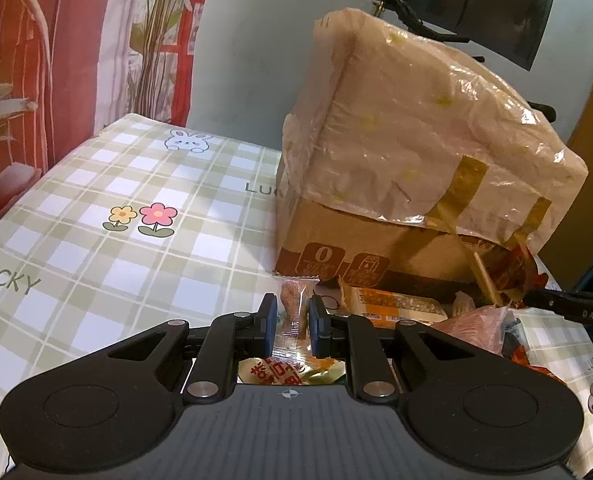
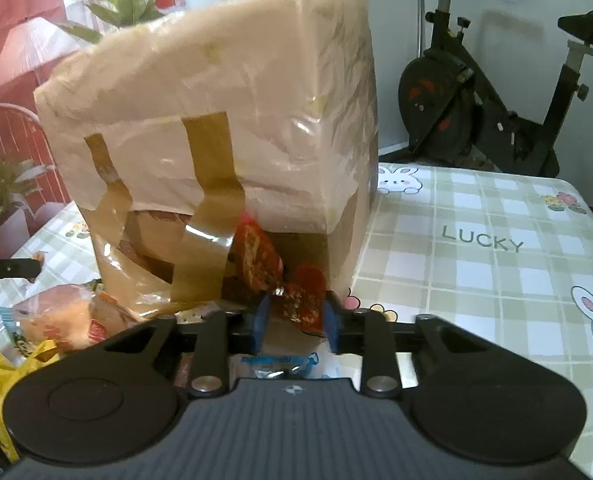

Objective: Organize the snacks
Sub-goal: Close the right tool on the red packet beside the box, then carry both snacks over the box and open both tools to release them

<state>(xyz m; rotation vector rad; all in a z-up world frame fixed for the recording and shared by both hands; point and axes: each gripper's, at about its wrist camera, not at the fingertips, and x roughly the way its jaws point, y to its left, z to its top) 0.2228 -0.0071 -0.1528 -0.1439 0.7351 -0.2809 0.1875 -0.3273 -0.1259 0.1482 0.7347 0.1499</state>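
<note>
Snacks lie heaped at the foot of a cardboard box [image 1: 380,184] on the bench [image 1: 144,216], which wears a green checked cloth. The left gripper [image 1: 291,314] is clenched on a clear wrapped snack [image 1: 292,308] standing upright between its blue pads, just in front of the box's lower corner. The right gripper [image 2: 296,318] grasps a red packet [image 2: 296,300] at the box's open side, where a second red packet [image 2: 254,256] pokes out of the opening under 2 strips of brown tape [image 2: 212,184]. Plastic wrap covers the box's upper part. Left of the box the cloth runs bare to the bench's far edge; right of it, bare cloth reaches toward an exercise bike [image 2: 492,92]. A yellow bag [image 2: 0,380] lies among the loose snacks.
</note>
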